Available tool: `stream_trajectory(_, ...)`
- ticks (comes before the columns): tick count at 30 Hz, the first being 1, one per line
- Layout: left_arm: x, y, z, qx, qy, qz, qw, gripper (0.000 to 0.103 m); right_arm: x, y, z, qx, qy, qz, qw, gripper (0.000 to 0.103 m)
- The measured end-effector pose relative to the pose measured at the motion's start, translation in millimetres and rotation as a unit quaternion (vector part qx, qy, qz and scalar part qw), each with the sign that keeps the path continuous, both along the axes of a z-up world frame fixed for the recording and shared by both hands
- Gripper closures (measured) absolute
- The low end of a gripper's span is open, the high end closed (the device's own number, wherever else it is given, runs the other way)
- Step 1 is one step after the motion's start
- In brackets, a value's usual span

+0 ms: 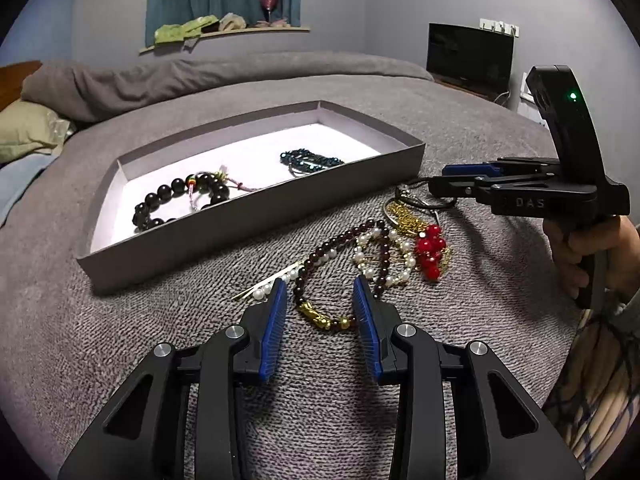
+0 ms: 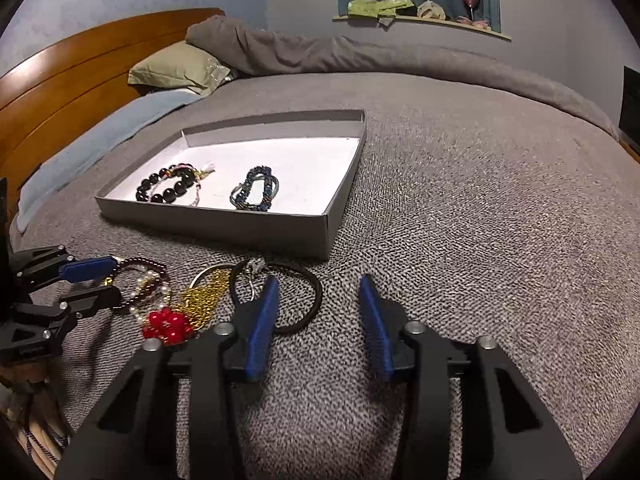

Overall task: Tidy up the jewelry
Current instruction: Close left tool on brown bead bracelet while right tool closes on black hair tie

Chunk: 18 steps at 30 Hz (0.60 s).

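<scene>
A dark red bead bracelet with a gold charm (image 1: 316, 316) lies on the grey blanket between the pads of my left gripper (image 1: 320, 284), which stands open around it. Beyond it lie a pearl bracelet (image 1: 400, 256), red beads (image 1: 430, 250) and a gold chain (image 1: 408, 216). My right gripper (image 2: 319, 279) is open, its left finger over a black ring (image 2: 308, 312) whose right edge sits between the pads. The grey box (image 2: 216, 228) holds a black bead bracelet (image 2: 168, 190) and a dark teal one (image 2: 256, 190).
A pearl hairpin (image 1: 264, 286) lies left of my left gripper. A person's hand (image 1: 576, 248) holds the right gripper's handle. A pillow (image 2: 176, 68) and wooden headboard (image 2: 72, 76) are far left, a dark screen (image 1: 470, 56) far right. Bare blanket (image 2: 480, 240) spreads right of the box.
</scene>
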<state>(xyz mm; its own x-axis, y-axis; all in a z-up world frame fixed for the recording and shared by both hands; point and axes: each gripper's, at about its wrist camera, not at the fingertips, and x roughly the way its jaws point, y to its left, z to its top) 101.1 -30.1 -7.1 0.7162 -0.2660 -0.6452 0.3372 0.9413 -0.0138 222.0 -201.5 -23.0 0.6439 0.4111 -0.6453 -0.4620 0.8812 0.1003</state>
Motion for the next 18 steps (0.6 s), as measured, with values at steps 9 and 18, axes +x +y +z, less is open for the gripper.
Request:
stream_trajectory(9, 8.5, -5.0, -6.8, 0.014, 0.008, 0.008, 0.9998, 0.088, -2.9, 12.2, -2.7, -0.023, -0.008, 0.022, 0.999, 0.099)
stream_trajectory(18, -2.3, 3.9, 11.1, -0.010, -0.022, 0.013, 0.9996, 0.096, -26.3, 8.6, 17.4, 0.003, -0.057, 0.041, 0.998, 0.100)
